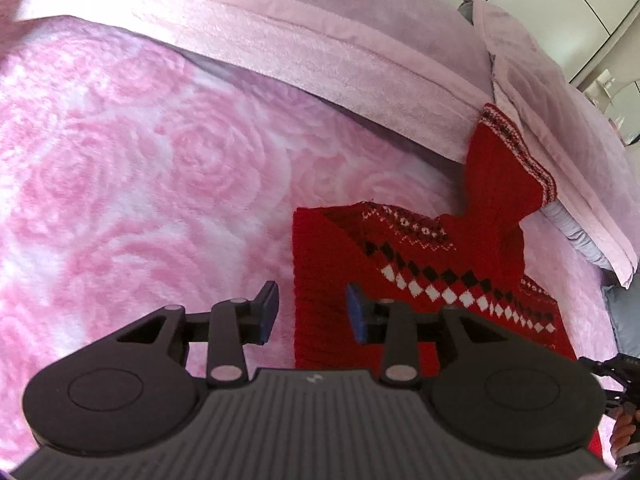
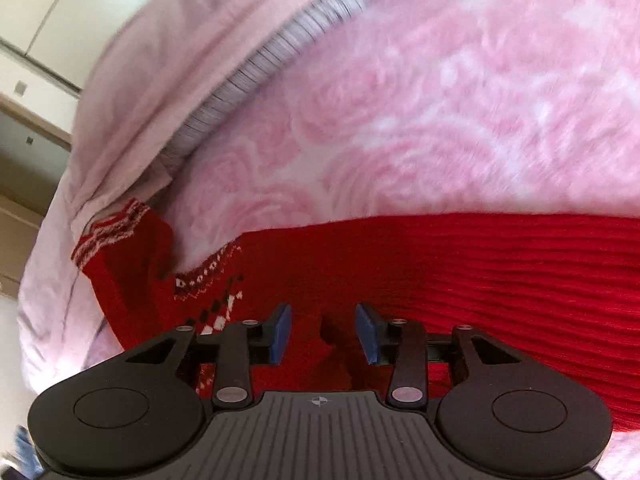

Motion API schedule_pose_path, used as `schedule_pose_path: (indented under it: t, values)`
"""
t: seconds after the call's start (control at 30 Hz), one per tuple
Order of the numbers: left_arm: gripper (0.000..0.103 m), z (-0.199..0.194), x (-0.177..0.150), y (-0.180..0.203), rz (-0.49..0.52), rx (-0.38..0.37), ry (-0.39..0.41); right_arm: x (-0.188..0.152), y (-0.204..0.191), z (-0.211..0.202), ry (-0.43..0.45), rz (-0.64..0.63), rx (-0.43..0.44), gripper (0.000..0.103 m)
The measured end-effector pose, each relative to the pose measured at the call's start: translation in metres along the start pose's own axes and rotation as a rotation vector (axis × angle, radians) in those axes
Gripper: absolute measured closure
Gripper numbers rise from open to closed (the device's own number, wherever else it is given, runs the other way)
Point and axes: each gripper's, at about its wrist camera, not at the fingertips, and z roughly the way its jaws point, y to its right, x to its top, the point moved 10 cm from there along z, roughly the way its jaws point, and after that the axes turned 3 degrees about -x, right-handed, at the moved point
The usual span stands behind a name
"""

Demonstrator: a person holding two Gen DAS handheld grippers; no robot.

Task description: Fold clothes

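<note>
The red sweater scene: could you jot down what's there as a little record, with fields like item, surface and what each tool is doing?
item: red sweater, knitted, diamond pattern, partly folded
sleeve: one sleeve reaches up onto the pale pink bedding
surface: pink rose blanket
left gripper: open, over the sweater's edge, holding nothing
right gripper: open, over the sweater

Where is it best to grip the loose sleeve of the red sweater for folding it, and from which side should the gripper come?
Probably at the striped cuff of the red sweater. The sleeve stretches away from the folded body toward the pale pink blanket, so its cuff is the free end. The right gripper, open above the body, seems better placed to come down from above.
</note>
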Motion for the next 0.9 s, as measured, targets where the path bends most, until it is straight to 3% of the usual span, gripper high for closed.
schedule_pose_path:
  t: [0.03,0.07,0.1,0.17,0.3,0.43,0.5,0.6,0.67,0.7,0.77,0.9]
  values:
    - [0.070,0.005,0.001,-0.001,-0.011,-0.007,-0.007,0.001,0.001,0.007,-0.034,0.029,0.005,0.063]
    - [0.073,0.010,0.002,-0.002,-0.021,-0.014,-0.014,0.002,0.000,0.009,-0.044,0.027,0.017,0.089]
    - [0.077,0.015,0.003,-0.003,-0.032,-0.020,-0.021,0.004,-0.005,0.008,-0.037,0.002,0.035,0.103]
    - [0.093,0.023,0.005,-0.002,-0.039,-0.066,-0.028,0.007,-0.014,0.005,-0.021,-0.047,0.071,0.103]
    - [0.096,0.020,0.011,-0.006,-0.045,-0.085,0.061,0.009,-0.030,-0.027,0.145,-0.136,0.239,0.103]
    - [0.090,0.024,0.011,-0.015,-0.097,-0.069,0.070,-0.001,0.001,0.004,0.094,-0.171,0.007,0.103]
    - [0.080,0.027,0.011,-0.020,-0.122,-0.061,0.075,0.000,0.007,0.012,0.102,-0.151,-0.042,0.103]
    - [0.077,0.029,0.012,-0.026,-0.155,-0.046,0.080,0.004,0.007,0.005,0.122,-0.046,0.032,0.095]
    - [0.077,0.026,0.014,-0.027,-0.159,-0.030,0.080,0.004,0.009,-0.005,0.140,-0.004,0.059,0.063]
    - [0.077,0.023,0.014,-0.026,-0.151,-0.024,0.080,0.003,0.011,-0.012,0.152,-0.001,0.050,0.058]
    - [0.077,0.013,0.010,-0.024,-0.120,-0.012,0.067,-0.003,0.013,-0.021,0.143,-0.011,0.037,0.057]
    - [0.077,-0.010,-0.009,-0.020,-0.085,0.005,0.048,-0.024,0.013,-0.025,0.046,0.015,0.047,0.057]
